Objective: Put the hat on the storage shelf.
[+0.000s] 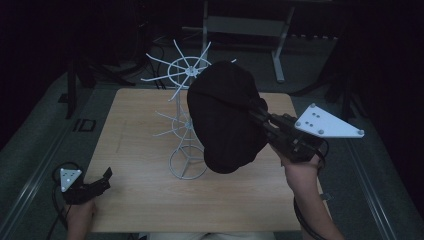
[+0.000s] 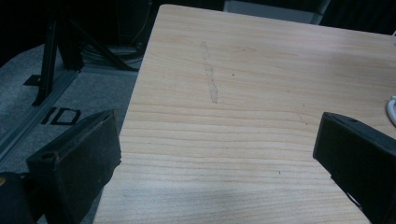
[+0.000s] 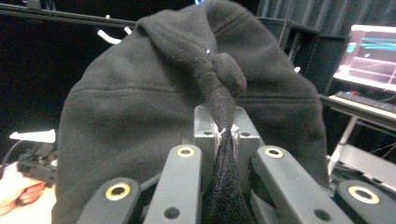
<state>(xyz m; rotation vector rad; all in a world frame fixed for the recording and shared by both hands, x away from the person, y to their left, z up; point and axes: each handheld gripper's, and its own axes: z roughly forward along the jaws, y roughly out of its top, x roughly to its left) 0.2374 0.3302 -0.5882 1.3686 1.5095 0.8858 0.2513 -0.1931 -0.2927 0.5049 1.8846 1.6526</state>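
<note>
From the high view, a black hat (image 1: 225, 117) is seen pinched in the right hand-held gripper (image 1: 260, 116) and held up in the air over the middle of the surface (image 1: 140, 200), right in front of the white wire rack (image 1: 187, 115) that stands near the centre, a bit toward the far edge. The rack's upper spokes (image 1: 165, 62) are partly covered by the hat. The left hand-held gripper (image 1: 102, 181) is parked at the near left corner, and nothing is carried in it.

In the left gripper view, the jaws are seen spread wide apart with only bare wood between them, so it can be called fully idle.

In the right gripper view, the jaws are clamped tight on a bunched fold of the hat (image 3: 187, 116), with the fabric squeezed up into a little knot just above the pinch.

The step in hand is judged to be hanging the hat on the rack. For that to be done well, the hat's opening should be lined up over one spoke tip before anything is let go, and the hat should be lowered slowly so the light rack isn't knocked over. The grip shouldn't be released until the fabric is clearly caught on a spoke. The base could be steadied by the idle left one if wobble is noticed.
</note>
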